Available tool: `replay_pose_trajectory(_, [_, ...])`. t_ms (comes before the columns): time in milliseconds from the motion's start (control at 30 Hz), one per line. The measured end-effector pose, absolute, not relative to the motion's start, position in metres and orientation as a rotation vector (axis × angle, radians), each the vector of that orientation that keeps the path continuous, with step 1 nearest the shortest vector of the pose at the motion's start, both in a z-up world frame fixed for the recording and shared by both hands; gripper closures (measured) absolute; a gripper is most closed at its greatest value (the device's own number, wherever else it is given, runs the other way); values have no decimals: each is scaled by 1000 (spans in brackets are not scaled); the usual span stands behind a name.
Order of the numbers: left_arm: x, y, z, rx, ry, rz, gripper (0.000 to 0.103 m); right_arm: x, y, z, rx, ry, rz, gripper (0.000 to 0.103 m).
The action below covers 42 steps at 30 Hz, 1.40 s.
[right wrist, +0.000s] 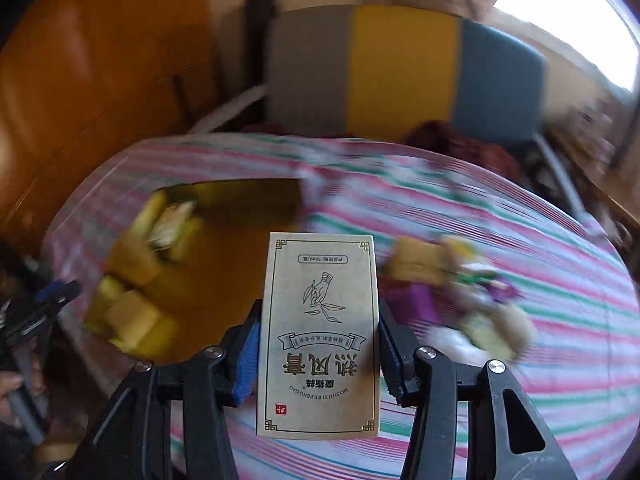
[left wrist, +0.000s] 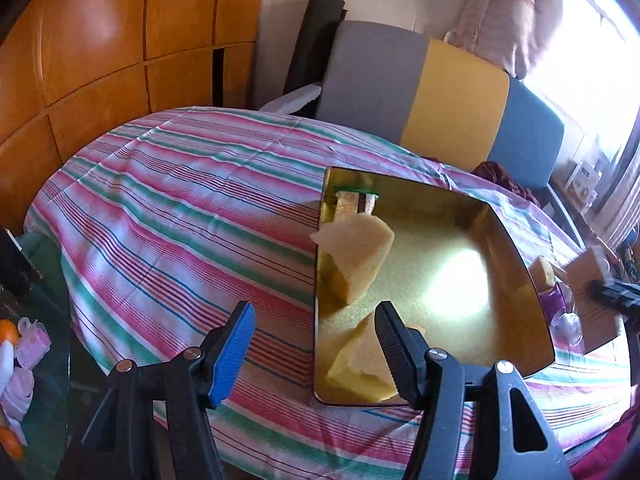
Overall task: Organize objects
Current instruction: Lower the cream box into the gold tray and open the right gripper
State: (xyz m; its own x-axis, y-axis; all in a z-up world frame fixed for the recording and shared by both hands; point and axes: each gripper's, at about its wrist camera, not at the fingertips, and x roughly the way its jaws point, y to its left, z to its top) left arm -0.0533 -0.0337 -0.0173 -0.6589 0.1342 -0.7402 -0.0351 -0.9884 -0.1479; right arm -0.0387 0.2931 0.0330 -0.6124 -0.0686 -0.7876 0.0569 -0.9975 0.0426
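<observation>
While my right gripper has its fingers clamped on the upright carton, the gold tray lies ahead-left of them; left gripper fingers apart, empty.

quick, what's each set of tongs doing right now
left tongs: open, nothing between the pads, above the gold tin's near corner.
right tongs: closed on the beige printed box.

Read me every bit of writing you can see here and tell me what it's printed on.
All of it is on the tan box in the right gripper, printed upside down to the camera:
"MO SHU SI RE FENG GAO"
"50ml"
Large Chinese characters: present, left unread.
Ribbon banner text: too small.
Red corner stamp: unclear.
Left wrist view: nothing readable.
</observation>
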Motion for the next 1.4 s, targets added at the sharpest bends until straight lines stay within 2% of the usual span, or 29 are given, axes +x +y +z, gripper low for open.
replay_pose_trajectory(167, [-51,-43,-18,-1250,-183,2787,40,-85,203,-9,1493,134,-2555,51])
replay_pose_trajectory(400, [-53,-56,-25,-1267,-234,2788,41,-128,159,-69,1729,146,-2458,51])
replay_pose_trajectory(467, [-54,-58,-26,-1268,-243,2791,40,-129,149,-75,1726,78,-2414,49])
replay_pose_trajectory(667, [-54,-60,-28,-1276,-252,2794,41,-129,118,-79,1665,-134,-2288,43])
replay_pose_trajectory(767, [-52,-59,-26,-1261,-233,2809,41,-123,111,-76,1626,-182,-2267,27])
replay_pose_trajectory(833, [-51,-58,-25,-1254,-228,2814,41,-120,111,-71,1591,-190,-2282,23])
replay_pose_trajectory(1100, [-44,-45,-15,-1207,-161,2832,40,-100,132,-43,1455,-153,-2408,17])
replay_pose_trajectory(1400, [-31,-21,-6,-1155,-51,2819,41,-71,161,-21,1323,-50,-2554,17])
